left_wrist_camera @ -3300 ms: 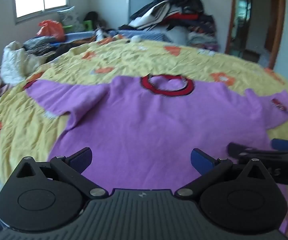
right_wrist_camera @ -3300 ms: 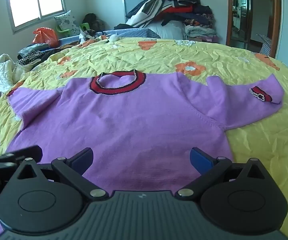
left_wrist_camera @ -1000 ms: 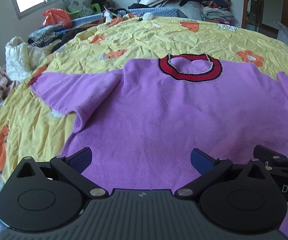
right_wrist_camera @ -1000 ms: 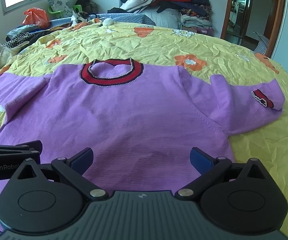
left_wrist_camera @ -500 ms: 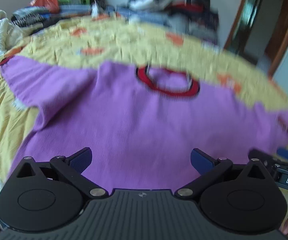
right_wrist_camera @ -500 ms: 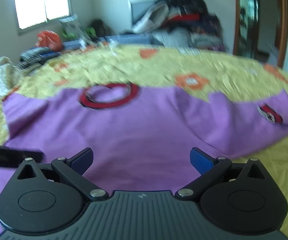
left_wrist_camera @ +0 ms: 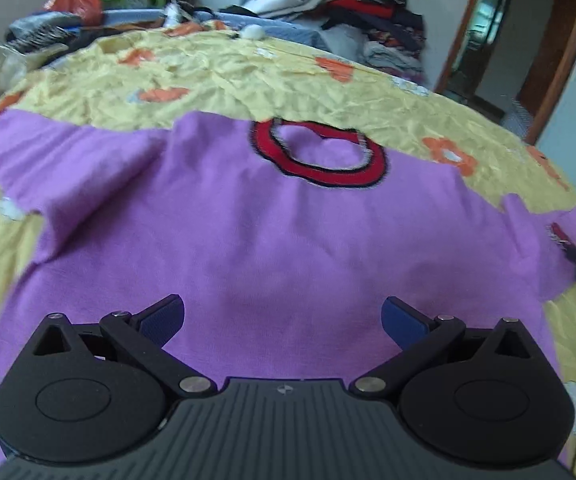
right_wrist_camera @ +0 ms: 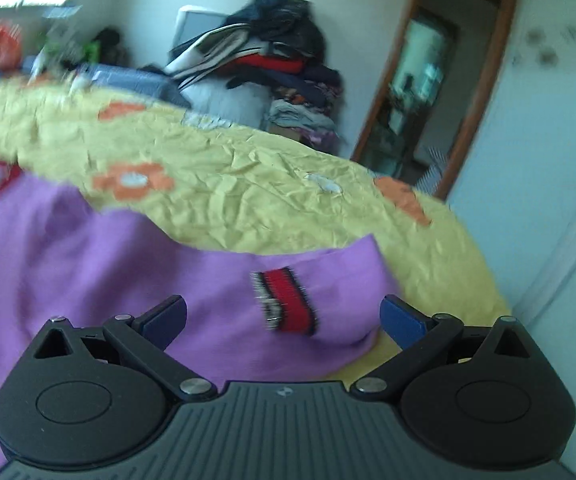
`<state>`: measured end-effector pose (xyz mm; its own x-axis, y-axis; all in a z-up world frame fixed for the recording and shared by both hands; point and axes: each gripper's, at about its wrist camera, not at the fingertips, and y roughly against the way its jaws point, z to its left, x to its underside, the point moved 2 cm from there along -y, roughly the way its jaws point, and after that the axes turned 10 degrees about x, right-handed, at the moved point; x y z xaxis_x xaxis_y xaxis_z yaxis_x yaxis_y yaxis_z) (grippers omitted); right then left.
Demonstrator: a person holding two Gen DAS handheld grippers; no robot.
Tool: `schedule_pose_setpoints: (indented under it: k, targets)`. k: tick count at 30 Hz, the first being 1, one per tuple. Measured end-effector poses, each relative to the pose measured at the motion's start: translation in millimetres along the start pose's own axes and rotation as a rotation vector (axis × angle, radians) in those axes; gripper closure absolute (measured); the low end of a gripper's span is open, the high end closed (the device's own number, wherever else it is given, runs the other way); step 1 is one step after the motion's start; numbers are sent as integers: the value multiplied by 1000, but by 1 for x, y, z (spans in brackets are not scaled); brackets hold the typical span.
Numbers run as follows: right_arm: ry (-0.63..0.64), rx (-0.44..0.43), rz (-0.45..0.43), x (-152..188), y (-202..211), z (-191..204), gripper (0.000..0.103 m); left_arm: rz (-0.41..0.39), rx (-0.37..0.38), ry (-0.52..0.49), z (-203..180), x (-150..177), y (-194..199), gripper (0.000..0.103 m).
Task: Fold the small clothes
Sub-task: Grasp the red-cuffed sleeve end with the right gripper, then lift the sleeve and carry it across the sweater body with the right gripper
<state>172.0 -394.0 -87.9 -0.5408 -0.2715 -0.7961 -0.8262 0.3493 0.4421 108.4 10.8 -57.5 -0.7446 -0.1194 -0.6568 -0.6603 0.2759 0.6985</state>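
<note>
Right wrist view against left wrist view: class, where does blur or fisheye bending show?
Right wrist view: the red cuff stripe on the purple knitted sweater smears; the brown wooden doorframe bows. Left wrist view: mild blur only, the red collar readable.

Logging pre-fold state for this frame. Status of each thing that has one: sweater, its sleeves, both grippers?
Purple knit sweater with red collar: spread flat, front up, unfolded, on the yellow flowered bedsheet.
Red-striped cuff sleeve: laid out sideways, cuff end doubled back, not folded in.
Other sleeve: laid out sideways, not folded in.
Left gripper: open, empty, over the hem area.
Right gripper: open, empty, framing the striped cuff.
</note>
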Motion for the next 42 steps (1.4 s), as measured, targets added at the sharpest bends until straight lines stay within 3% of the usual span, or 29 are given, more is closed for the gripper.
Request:
schedule_pose_setpoints:
  k: [4,6,7,8,10,12,13,14,17,22,32,37,42]
  targets:
    - [87,7,4,8,-28,-2,0,18,15,-16,-11,2,-4,0]
    - [105,-39,5,9,-36,-5,6,8,-10,-42,-17,3,-2,0]
    - [109,-66,21,9,-41,-5,15,9,-27,-46,-18,3,-2,0]
    - [118,-85,26,9,-45,-5,32,21,-36,-42,-18,3,-3,0]
    - [125,-111,16,7,-51,-6,37,54,-32,-22,-16,4,-6,0]
    - [113,-147,33,3,-57,-9,54,70,-35,-1,-12,6,-7,0]
    - [103,-152,54,2,-62,-10,85,67,-37,10,-10,6,-5,0]
    - [91,-140,62,2,-64,-13,93,63,-38,20,-9,7,-2,0]
    - [-11,-173,59,3,-59,-33,94,53,-33,32,-6,7,8,0]
    - [-196,-131,56,-3,-47,-102,95,48,-41,51,-1,6,18,0]
    - [-464,-36,101,-2,-18,-245,95,47,60,130,8,13,29,0]
    - [-521,-28,198,9,-37,-273,95,63,82,144,8,16,31,0]
    - [-501,41,346,49,-66,-274,95,56,100,141,9,19,43,0]
